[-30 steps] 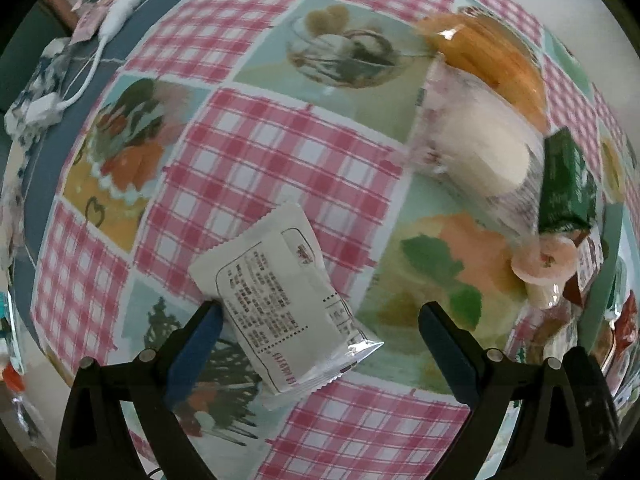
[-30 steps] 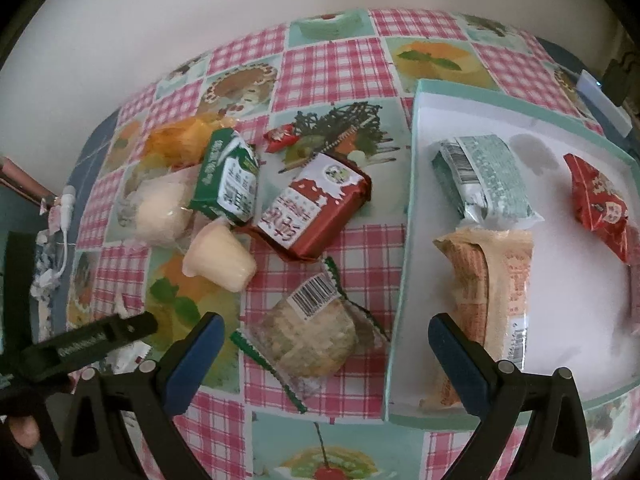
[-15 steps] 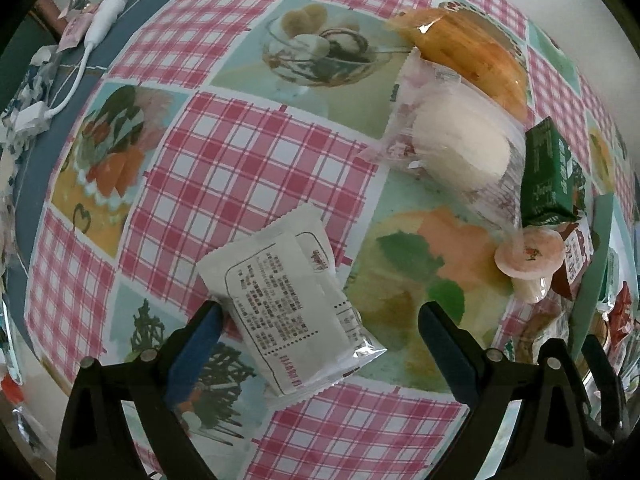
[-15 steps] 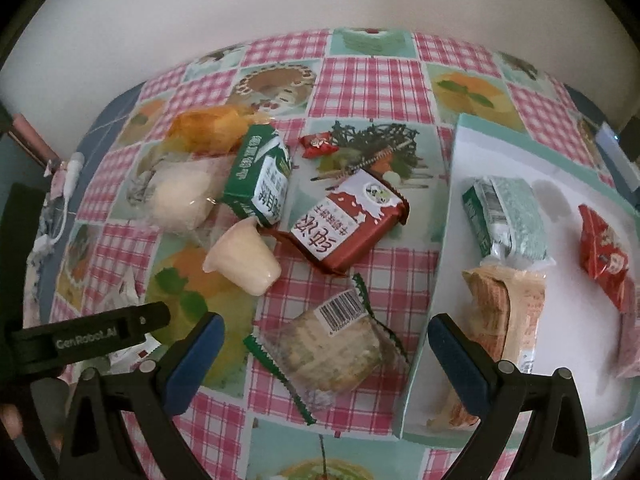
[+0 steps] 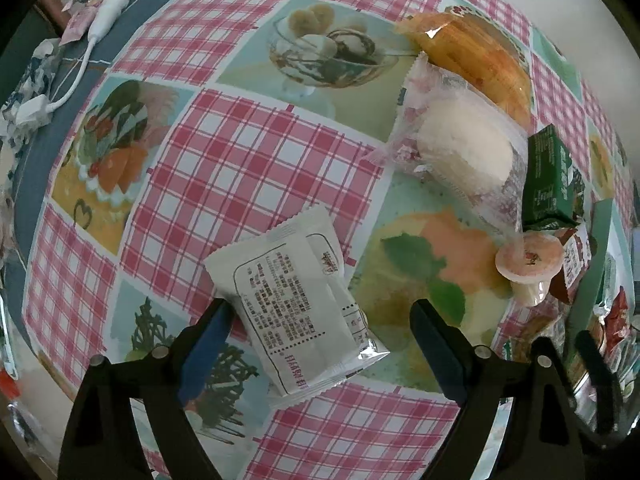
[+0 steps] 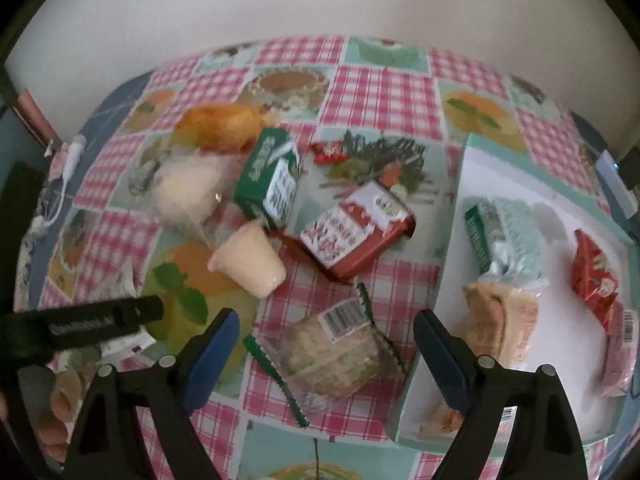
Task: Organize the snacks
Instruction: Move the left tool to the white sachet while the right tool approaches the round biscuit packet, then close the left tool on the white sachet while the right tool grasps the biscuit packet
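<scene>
My left gripper is open, low over a white snack packet that lies between its fingers on the checked tablecloth. My right gripper is open above a clear-wrapped cracker pack with a barcode. Loose snacks lie on the cloth: an orange bun, a white bun in a bag, a green carton, a jelly cup, a red-and-white box. A white tray with a teal rim holds several packets.
A white charger and cable lie on the blue strip at the table's far left. A small red candy lies behind the red box. The left gripper's body shows at the right view's left edge. A wall stands behind the table.
The left gripper has moved forward and lower, so the white packet now sits between its fingers. The right gripper has drawn back and swung left; the tray has shifted right in its view.
</scene>
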The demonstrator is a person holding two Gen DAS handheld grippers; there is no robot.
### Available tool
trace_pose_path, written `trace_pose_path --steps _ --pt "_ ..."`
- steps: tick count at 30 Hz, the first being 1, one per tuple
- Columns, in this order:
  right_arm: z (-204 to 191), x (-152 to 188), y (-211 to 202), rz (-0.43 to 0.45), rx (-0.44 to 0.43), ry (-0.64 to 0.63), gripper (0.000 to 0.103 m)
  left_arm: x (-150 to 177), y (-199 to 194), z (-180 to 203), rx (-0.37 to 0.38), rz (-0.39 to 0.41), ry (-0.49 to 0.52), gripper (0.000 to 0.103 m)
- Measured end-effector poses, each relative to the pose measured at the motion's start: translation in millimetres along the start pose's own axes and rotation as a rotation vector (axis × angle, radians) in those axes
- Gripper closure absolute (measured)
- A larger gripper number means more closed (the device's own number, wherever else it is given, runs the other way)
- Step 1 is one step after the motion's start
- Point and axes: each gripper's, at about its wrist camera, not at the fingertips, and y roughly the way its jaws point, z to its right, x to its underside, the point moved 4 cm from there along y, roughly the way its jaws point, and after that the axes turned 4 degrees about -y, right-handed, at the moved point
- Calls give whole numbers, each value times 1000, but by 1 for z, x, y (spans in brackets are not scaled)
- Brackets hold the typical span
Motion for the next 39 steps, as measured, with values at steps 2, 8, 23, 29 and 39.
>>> trace_pose_path --steps 2,8,23,29,39 --pt "-2 2 5 -18 -8 -10 13 -1 -2 -10 -2 0 4 12" --pt "-11 7 11 -55 -27 -47 12 -2 4 -37 -3 -1 12 12" --pt "-34 19 25 -88 75 -193 18 1 8 -35 -10 -1 15 12" --pt "-26 19 24 -74 83 -154 36 -1 4 -40 -10 21 5 30" --pt "-8 12 19 -79 87 -96 46 -2 -3 -53 21 29 -27 44"
